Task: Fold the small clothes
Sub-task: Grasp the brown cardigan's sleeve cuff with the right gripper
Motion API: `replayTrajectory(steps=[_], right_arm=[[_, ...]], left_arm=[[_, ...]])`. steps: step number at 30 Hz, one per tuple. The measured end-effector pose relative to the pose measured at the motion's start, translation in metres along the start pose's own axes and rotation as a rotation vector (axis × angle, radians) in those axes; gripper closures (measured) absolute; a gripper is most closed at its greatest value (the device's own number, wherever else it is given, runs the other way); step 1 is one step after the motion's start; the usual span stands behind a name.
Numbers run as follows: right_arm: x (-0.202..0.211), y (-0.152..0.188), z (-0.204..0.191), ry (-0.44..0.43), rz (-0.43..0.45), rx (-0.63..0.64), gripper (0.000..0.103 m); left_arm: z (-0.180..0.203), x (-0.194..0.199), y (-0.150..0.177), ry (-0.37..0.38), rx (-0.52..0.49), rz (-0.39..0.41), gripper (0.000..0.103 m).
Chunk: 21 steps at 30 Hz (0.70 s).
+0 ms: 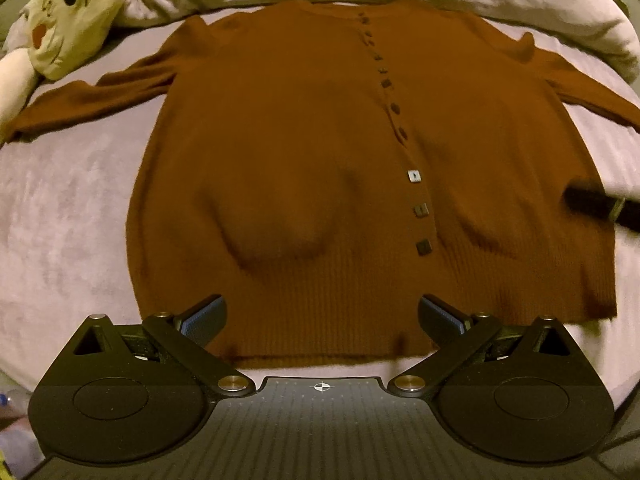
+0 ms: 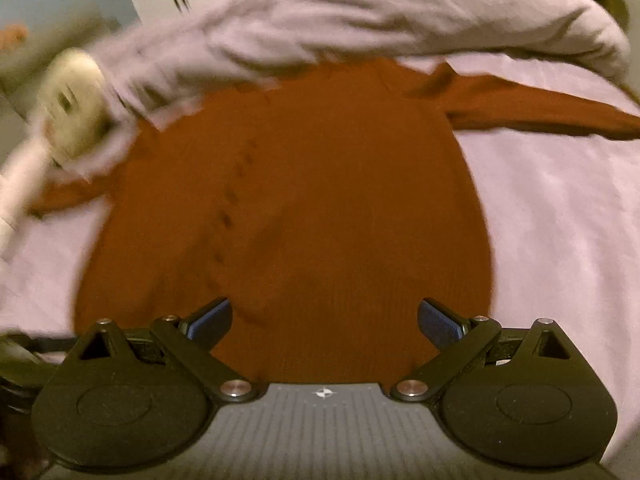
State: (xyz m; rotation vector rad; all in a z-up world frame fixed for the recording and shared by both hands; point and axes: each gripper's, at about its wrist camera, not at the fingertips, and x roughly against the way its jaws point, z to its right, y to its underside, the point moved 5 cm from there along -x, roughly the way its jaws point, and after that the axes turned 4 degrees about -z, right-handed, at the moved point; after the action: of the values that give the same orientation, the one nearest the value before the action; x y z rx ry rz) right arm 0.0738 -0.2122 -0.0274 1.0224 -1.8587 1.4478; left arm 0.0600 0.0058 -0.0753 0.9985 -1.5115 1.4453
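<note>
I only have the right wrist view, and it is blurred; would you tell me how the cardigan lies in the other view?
Observer: The cardigan lies flat, buttoned front up, both sleeves spread sideways.
Operator: Thanks. Where is my left tool?
Observer: The left tool is open over the hem, holding nothing.
Operator: Is my right tool visible there?
Observer: Yes, the right tool shows as a dark blur over the cardigan's right side.
Operator: Anything nearby?
Observer: A yellow plush toy beside the left sleeve.
</note>
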Motion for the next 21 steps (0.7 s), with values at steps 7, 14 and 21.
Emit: replayTrajectory(steps=[7,14,21], right_arm=[[-0.025,-0.054,0.099,-0.312,0.040,-0.315,0.004],[-0.021,-0.107,0.261,-0.328,0.332,-0.780,0.004],[-0.032,-0.112,0.387,-0.162,0.477,-1.052,0.042]], left_arm=[[-0.004,-0.010,-0.025,-0.020,0.040,0.020,0.000],[-0.017,-0.036,-0.058,-0.086,0.129,0.049,0.000],[-0.017,-0.056,-0.067,-0.096,0.174,0.034,0.000]])
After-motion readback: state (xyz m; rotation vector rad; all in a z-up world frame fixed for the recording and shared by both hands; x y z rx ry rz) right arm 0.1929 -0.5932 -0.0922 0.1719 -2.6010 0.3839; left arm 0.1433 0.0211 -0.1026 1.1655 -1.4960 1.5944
